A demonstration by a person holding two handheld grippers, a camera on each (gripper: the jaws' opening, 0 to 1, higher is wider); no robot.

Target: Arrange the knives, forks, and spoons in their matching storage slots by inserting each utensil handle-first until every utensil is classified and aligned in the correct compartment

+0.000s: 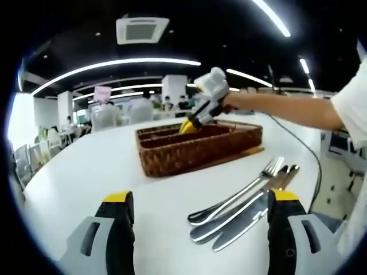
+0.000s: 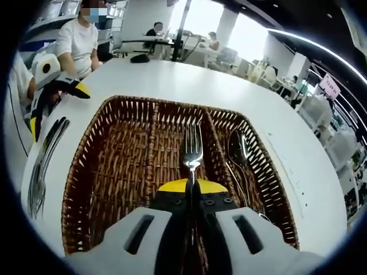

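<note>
A brown wicker basket [image 2: 86, 172] with three long compartments lies under my right gripper [image 2: 192, 186], which is shut on a silver fork [image 2: 192, 150]. The fork's tines point away, over the middle compartment. A spoon [image 2: 238, 149] lies in the right compartment. In the left gripper view my left gripper [image 1: 200, 197] stands open low over the white table [image 1: 92, 166]. A fork [image 1: 252, 182], a spoon [image 1: 221, 220] and a knife [image 1: 243, 223] lie side by side just ahead between its jaws. The basket [image 1: 189, 154] sits farther back, with the right gripper [image 1: 192, 123] over it.
The left gripper [image 2: 57, 109] and the loose utensils [image 2: 43, 166] show left of the basket. A person's arm [image 1: 287, 109] reaches in from the right. A black cable [image 1: 304, 146] runs along the table's right edge. People sit at tables beyond, and a dark object [image 2: 140, 58] lies far back.
</note>
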